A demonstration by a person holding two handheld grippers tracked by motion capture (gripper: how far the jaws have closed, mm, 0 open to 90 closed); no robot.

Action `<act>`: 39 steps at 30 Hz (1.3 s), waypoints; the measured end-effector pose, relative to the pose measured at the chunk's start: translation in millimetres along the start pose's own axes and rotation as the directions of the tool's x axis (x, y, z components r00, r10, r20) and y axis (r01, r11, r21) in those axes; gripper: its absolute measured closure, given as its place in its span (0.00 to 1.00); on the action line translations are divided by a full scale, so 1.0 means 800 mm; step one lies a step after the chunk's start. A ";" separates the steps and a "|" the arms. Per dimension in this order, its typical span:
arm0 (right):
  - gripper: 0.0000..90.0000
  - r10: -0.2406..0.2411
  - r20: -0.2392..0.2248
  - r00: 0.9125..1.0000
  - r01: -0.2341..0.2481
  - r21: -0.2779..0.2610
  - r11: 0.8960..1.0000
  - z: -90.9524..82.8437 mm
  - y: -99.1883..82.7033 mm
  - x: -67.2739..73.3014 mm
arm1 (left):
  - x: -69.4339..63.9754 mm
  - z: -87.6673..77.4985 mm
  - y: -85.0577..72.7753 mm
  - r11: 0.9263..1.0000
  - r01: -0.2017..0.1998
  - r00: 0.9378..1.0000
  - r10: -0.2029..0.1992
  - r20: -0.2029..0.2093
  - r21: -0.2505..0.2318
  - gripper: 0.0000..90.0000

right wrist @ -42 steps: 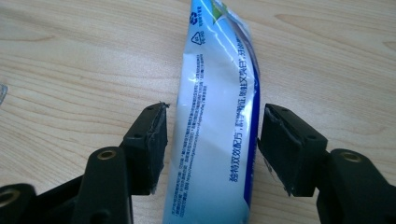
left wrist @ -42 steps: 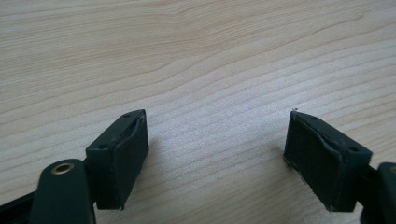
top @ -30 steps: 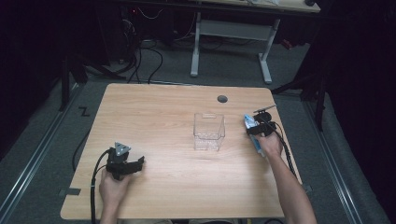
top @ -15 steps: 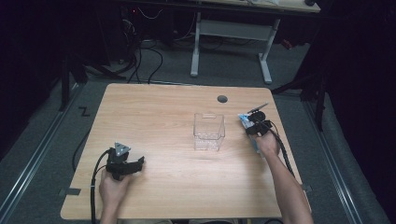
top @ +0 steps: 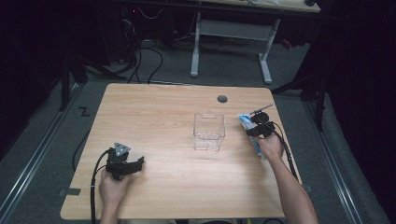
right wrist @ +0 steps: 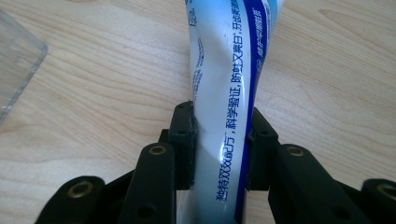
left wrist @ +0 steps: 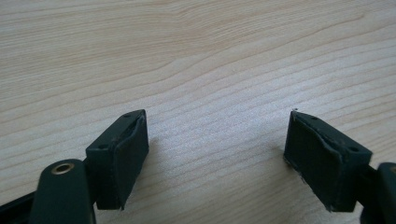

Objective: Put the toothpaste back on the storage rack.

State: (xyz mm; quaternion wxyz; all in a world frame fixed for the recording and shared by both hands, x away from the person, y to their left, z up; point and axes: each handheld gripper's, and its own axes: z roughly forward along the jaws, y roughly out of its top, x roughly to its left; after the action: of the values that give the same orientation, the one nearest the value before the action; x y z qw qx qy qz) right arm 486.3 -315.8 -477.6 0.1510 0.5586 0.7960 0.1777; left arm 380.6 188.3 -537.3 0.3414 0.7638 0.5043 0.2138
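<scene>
Wood-grain tabletop (top: 163, 116) is sitting in a dark room, desk legs and cables showing at the back.

Near side: left gripper (top: 125, 163) is resting low on the table w/ jaws standing wide apart, nothing btwn them; the left gripper view is showing bare wood btwn the pads (left wrist: 126, 154).

Right gripper (right wrist: 223, 149) has just been closing and is now clamping a toothpaste tube (right wrist: 229, 70), pads pressing both flanks of the tube body. In the high view the tube (top: 246, 122) is lying near the table's right edge, just right of the clear plastic box (top: 209, 131), apart from it.

Handling, my read:
- tube is looking light, soft-walled, glossy laminate, so prob slippery and squashy
- body is already twisting/denting around the grip pt, so hard squeeze is likely deforming it or pushing paste twd the cap
- can't tell which end is the cap from these views
- best hold imo: across the flat width mid-body, as now, or nearer the stiffer crimp/shoulder end if it's sagging
- long tube + mid grip = free end is prob drooping on lift, so mind it snagging the box rim

Box is looking thin, rigid and light; a bump is prob shoving it.
</scene>
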 end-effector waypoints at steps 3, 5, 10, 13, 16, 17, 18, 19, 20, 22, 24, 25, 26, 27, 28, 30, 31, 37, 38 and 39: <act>0.78 0.008 -0.013 1.000 -0.008 -0.019 1.000 -0.010 -0.001 -0.001 | 0.000 0.000 0.000 1.000 0.000 1.000 0.000 0.000 0.000 0.24; 0.78 0.014 -0.027 1.000 -0.015 -0.042 0.999 -0.018 -0.001 -0.002 | 0.000 0.000 0.000 1.000 -0.001 1.000 0.001 0.000 0.001 0.24; 0.78 0.023 -0.051 0.998 -0.027 -0.075 0.997 -0.034 -0.004 -0.003 | 0.000 0.000 0.000 1.000 0.000 1.000 0.000 0.000 0.000 0.24; 0.78 0.009 -0.054 0.999 -0.014 -0.094 0.996 -0.043 -0.005 -0.002 | 0.000 0.000 0.000 1.000 0.001 1.000 -0.001 0.001 0.000 0.24; 0.77 0.003 -0.069 0.998 -0.011 -0.119 0.993 -0.050 -0.007 -0.002 | 0.000 0.000 0.000 1.000 0.001 1.000 -0.001 -0.001 0.000 0.24; 0.77 0.002 -0.071 0.997 -0.011 -0.124 0.992 -0.053 -0.007 -0.002 | 0.001 0.000 0.000 1.000 0.001 1.000 -0.001 -0.001 0.000 0.24; 0.77 0.002 -0.070 0.998 -0.010 -0.127 0.992 -0.055 -0.007 -0.002 | 0.001 0.000 0.001 1.000 0.001 1.000 -0.001 -0.001 0.000 0.24; 0.77 -0.001 -0.071 0.998 -0.009 -0.133 0.991 -0.057 -0.008 -0.002 | 0.001 0.001 0.001 1.000 0.002 1.000 -0.002 -0.001 -0.001 0.24; 0.77 0.001 -0.073 0.997 -0.011 -0.139 0.990 -0.060 -0.009 -0.002 | 0.001 0.000 0.001 1.000 0.004 1.000 -0.004 0.000 -0.001 0.24; 0.77 0.007 -0.078 0.997 -0.019 -0.154 0.988 -0.064 -0.011 -0.003 | 0.001 0.000 0.001 1.000 0.005 1.000 -0.005 0.001 -0.002 0.24; 0.77 0.003 -0.079 0.997 -0.016 -0.163 0.986 -0.067 -0.014 -0.001 | 0.002 0.000 0.001 1.000 0.005 1.000 -0.005 0.001 -0.001 0.24; 0.77 0.003 -0.080 0.997 -0.016 -0.160 0.987 -0.068 -0.015 0.000 | 0.002 0.000 0.001 1.000 0.005 1.000 -0.005 0.002 -0.001 0.24; 0.77 0.004 -0.083 0.997 -0.017 -0.161 0.987 -0.069 -0.016 0.001 | 0.001 0.000 0.001 1.000 0.005 1.000 -0.005 0.001 -0.002 0.24; 0.77 0.006 -0.088 0.996 -0.020 -0.159 0.987 -0.069 -0.017 0.002 | 0.001 0.000 0.001 1.000 0.004 1.000 -0.004 0.001 0.000 0.24; 0.77 0.005 -0.091 0.996 -0.020 -0.162 0.987 -0.068 -0.018 0.002 | 0.001 0.000 0.001 1.000 0.003 1.000 -0.003 0.000 0.000 0.24; 0.77 0.001 -0.091 0.996 -0.016 -0.162 0.987 -0.067 -0.020 0.005 | 0.001 0.000 0.001 1.000 0.002 1.000 -0.002 0.000 0.000 0.24; 0.77 -0.003 -0.095 0.996 -0.012 -0.165 0.986 -0.066 -0.020 0.006 | 0.001 0.000 0.000 1.000 0.003 1.000 -0.003 0.000 -0.001 0.24; 0.77 -0.020 -0.122 0.992 -0.003 -0.188 0.982 -0.065 -0.022 0.016 | 0.001 0.001 0.001 1.000 0.001 1.000 -0.001 -0.002 0.000 0.24; 0.77 -0.019 -0.129 0.992 -0.006 -0.193 0.981 -0.066 -0.023 0.017 | 0.001 0.001 0.000 1.000 0.002 1.000 -0.002 -0.002 -0.001 0.24; 0.77 -0.024 -0.137 0.990 -0.004 -0.201 0.980 -0.067 -0.023 0.019 | 0.001 0.001 0.000 1.000 0.002 1.000 -0.002 -0.002 -0.001 0.24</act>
State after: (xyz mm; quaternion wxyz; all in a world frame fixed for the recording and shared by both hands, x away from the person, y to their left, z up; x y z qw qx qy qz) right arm 442.4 -313.4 -438.6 0.1517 0.5229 0.7853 0.2946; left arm 381.3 188.5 -537.3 0.3416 0.7628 0.5054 0.2145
